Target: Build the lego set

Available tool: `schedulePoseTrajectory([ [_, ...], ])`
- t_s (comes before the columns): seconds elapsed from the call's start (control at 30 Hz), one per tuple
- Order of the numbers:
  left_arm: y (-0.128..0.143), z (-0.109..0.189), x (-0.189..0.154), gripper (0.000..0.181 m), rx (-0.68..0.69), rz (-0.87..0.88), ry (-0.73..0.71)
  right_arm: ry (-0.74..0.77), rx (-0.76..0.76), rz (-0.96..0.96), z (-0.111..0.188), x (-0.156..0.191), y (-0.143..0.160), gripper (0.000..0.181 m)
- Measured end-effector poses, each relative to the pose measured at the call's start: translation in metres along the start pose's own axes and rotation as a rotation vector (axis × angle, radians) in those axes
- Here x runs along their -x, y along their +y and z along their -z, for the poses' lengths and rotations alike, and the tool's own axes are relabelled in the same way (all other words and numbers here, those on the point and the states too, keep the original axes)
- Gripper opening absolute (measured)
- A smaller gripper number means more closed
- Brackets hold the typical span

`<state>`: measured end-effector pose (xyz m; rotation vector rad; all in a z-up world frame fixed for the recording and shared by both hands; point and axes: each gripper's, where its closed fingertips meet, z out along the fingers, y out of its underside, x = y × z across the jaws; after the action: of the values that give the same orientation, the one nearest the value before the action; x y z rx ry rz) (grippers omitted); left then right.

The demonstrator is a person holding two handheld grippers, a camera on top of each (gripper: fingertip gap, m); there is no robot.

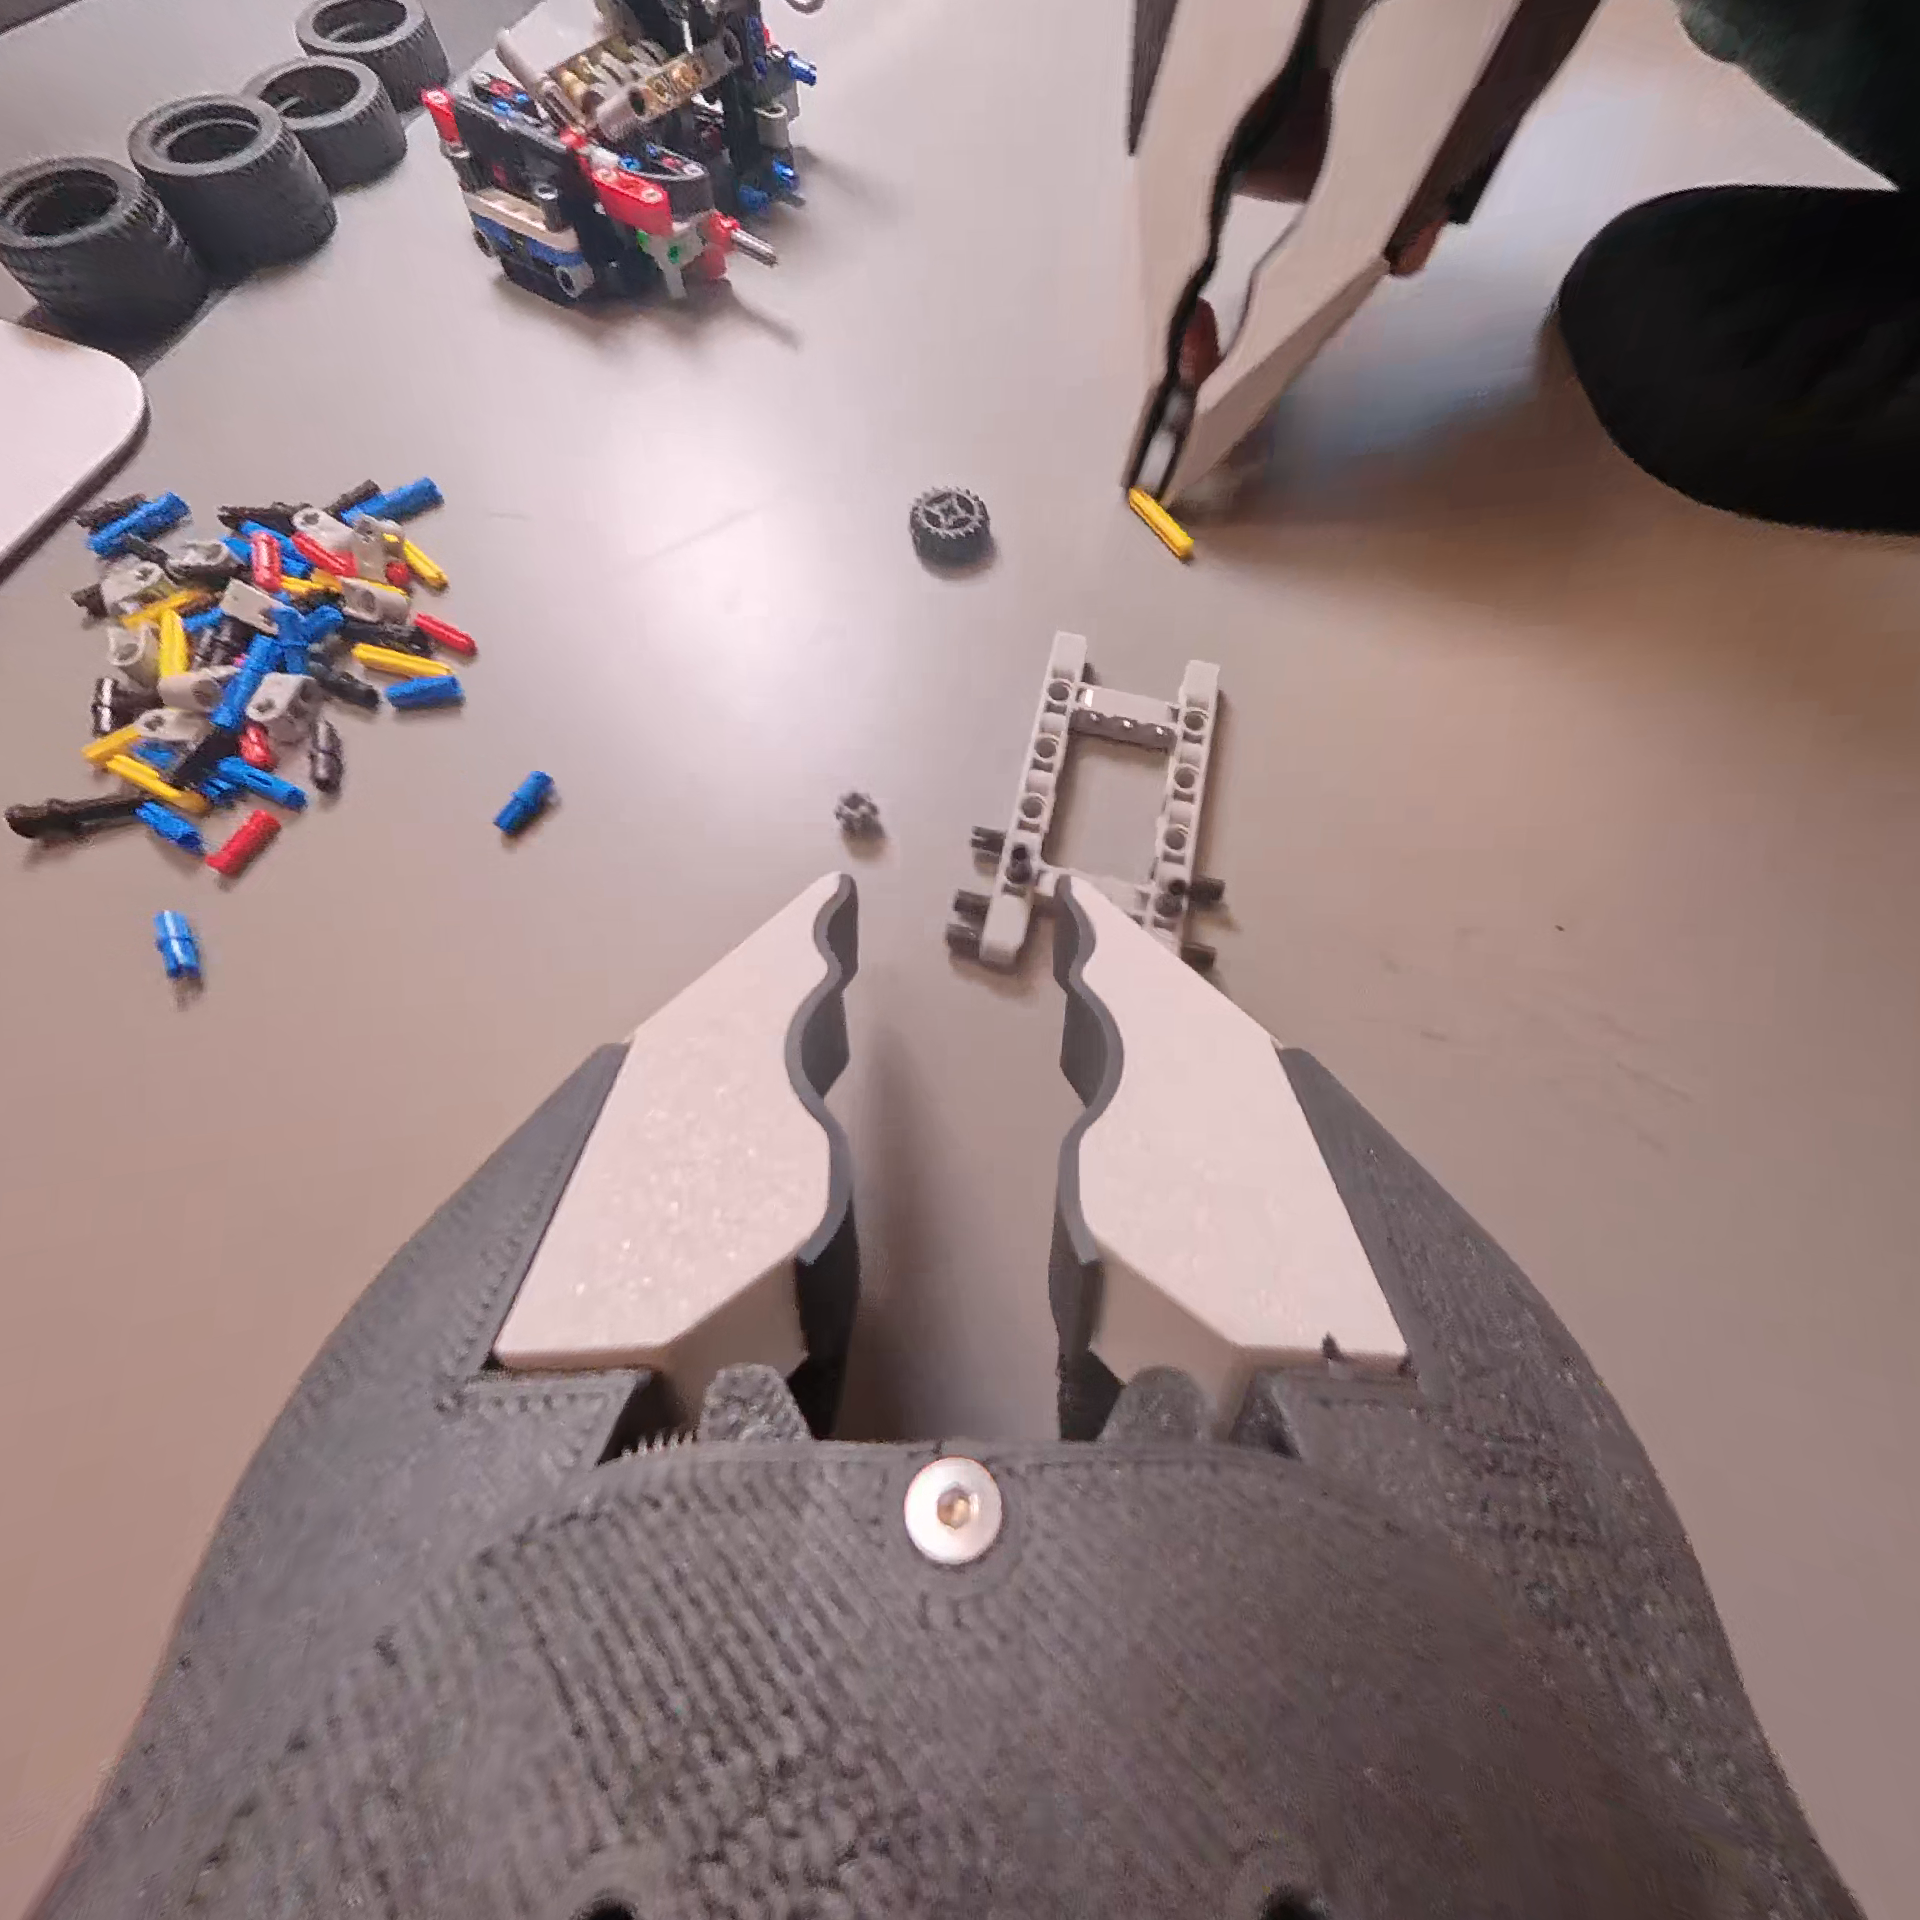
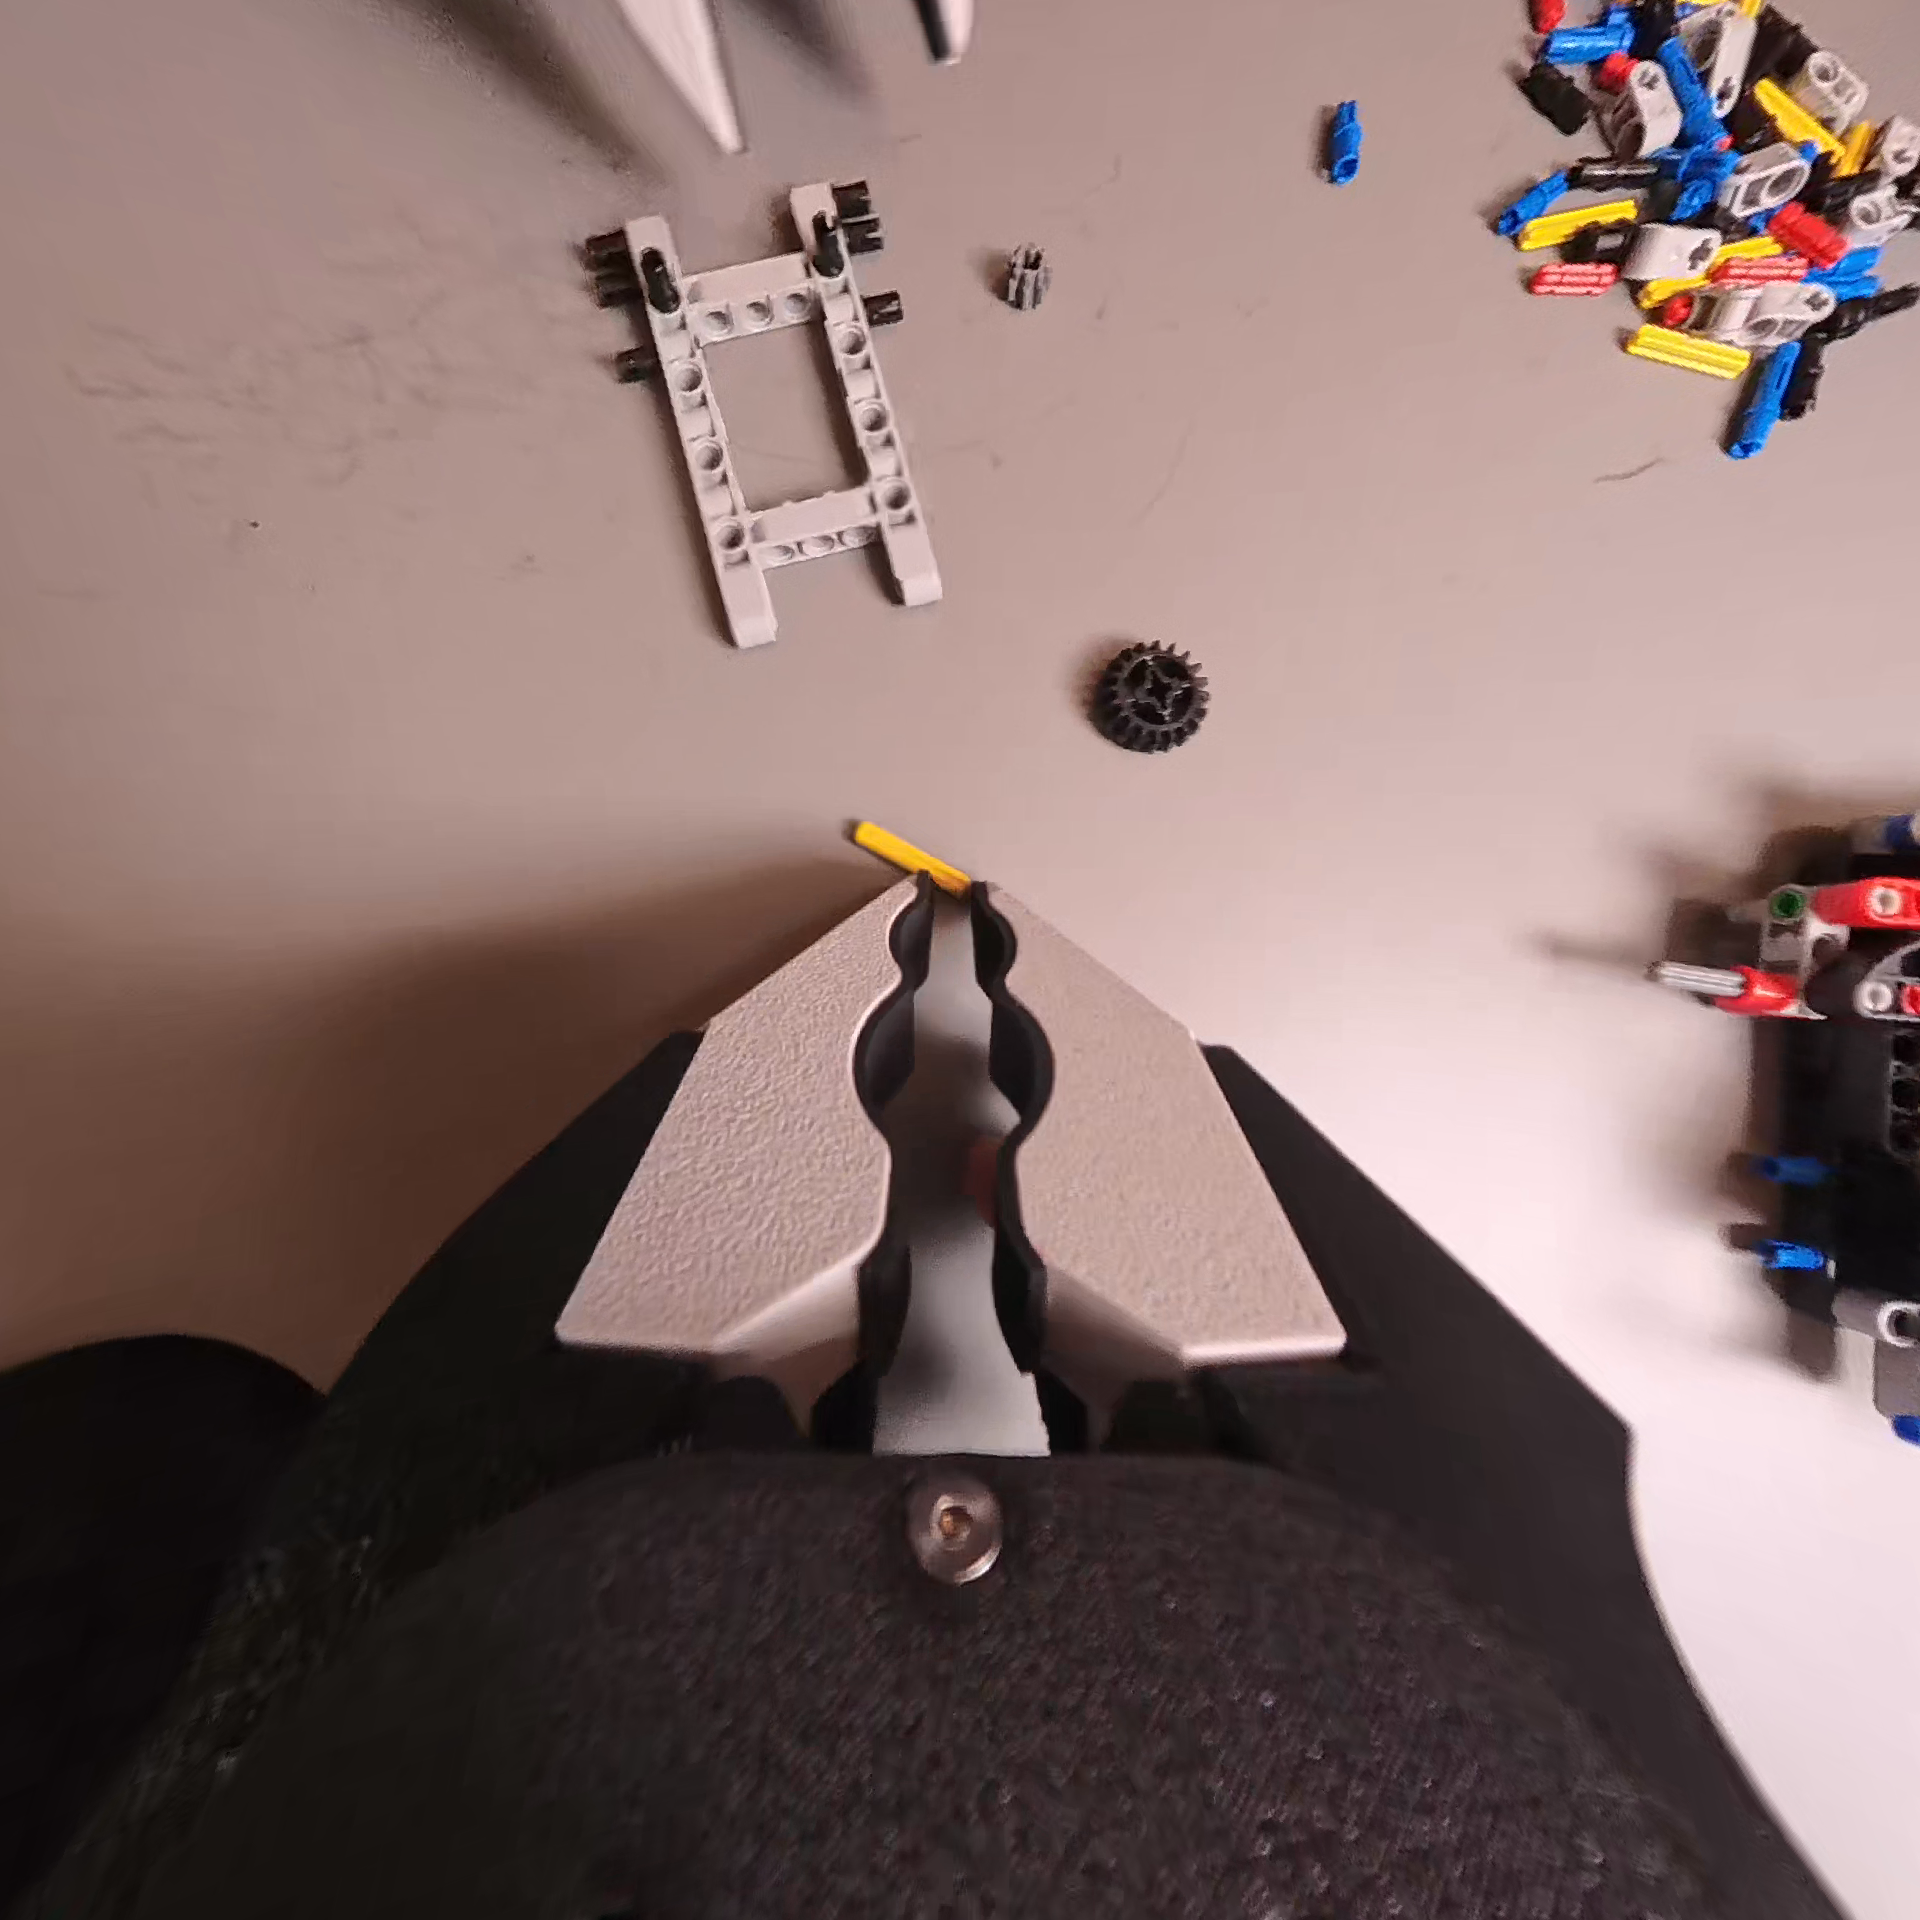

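My left gripper (image 1: pixel 956 914) is open and empty, low over the table, its right fingertip over the near end of a grey lego frame (image 1: pixel 1112 790) with black pins. My right gripper (image 2: pixel 951 886) is shut on one end of a yellow axle (image 2: pixel 907 853), down at the table surface; the axle (image 1: pixel 1162 523) also shows in the left wrist view under the right gripper (image 1: pixel 1155 473). A black gear (image 2: pixel 1153 694) lies just beyond it and a small grey gear (image 2: pixel 1027 276) beside the frame (image 2: pixel 784 416). The left gripper (image 2: pixel 836 99) shows at the top of the right wrist view.
A pile of loose lego pins and connectors (image 1: pixel 260 644) lies at the left, with stray blue pins (image 1: pixel 523 802) near it. A part-built lego model (image 1: pixel 623 177) and several black tyres (image 1: pixel 208 156) stand at the back. A dark sleeve (image 1: pixel 1745 364) is at the right. One gripper's finger ends stand about 15 cm off the other's. The left gripper is farther from the black gear (image 2: pixel 1153 694), some 12 cm, than the right, some 5 cm.
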<state>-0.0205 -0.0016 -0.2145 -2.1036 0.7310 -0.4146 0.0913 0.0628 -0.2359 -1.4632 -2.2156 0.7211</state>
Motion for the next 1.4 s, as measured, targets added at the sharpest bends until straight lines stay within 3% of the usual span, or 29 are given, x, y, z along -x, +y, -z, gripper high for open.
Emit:
schedulePoseTrajectory([
  [0.03, -0.003, -0.001, 0.005, 0.033, -0.001, 0.006, 0.007, 0.001, 0.004, 0.011, 0.000, 0.004, 0.000, 0.003],
  [0.2, -0.006, -0.018, 0.025, 0.028, 0.063, -0.012, 0.042, 0.021, -0.014, 0.021, 0.001, 0.018, -0.001, 0.001],
  [0.43, -0.001, -0.037, 0.023, 0.021, 0.133, -0.079, 0.083, 0.028, -0.008, 0.030, 0.003, 0.025, 0.001, 0.002],
  [0.57, -0.001, -0.037, 0.020, 0.008, 0.132, -0.086, 0.090, 0.017, -0.011, 0.032, 0.003, 0.027, 0.001, 0.008],
  [0.8, -0.002, -0.034, 0.018, 0.007, 0.126, -0.112, 0.071, 0.020, -0.013, 0.046, 0.000, 0.026, -0.003, 0.014],
  [0.9, -0.016, -0.026, 0.012, 0.007, 0.042, -0.073, 0.081, 0.005, -0.006, 0.056, -0.003, 0.029, -0.005, 0.008],
  [1.07, -0.052, 0.004, -0.015, 0.007, -0.242, 0.101, 0.208, 0.022, -0.004, 0.068, -0.004, 0.031, -0.007, 0.000],
  [1.2, -0.075, 0.030, -0.033, 0.007, -0.445, 0.260, 0.311, 0.041, -0.108, 0.056, -0.002, 0.033, -0.023, 0.000],
  [1.33, -0.078, 0.037, -0.045, 0.007, -0.521, 0.376, 0.351, 0.081, -0.228, 0.054, 0.007, 0.032, -0.046, 0.000],
  [1.4, -0.072, 0.035, -0.048, 0.007, -0.505, 0.413, 0.356, 0.112, -0.210, 0.066, 0.010, 0.028, -0.042, 0.000],
])
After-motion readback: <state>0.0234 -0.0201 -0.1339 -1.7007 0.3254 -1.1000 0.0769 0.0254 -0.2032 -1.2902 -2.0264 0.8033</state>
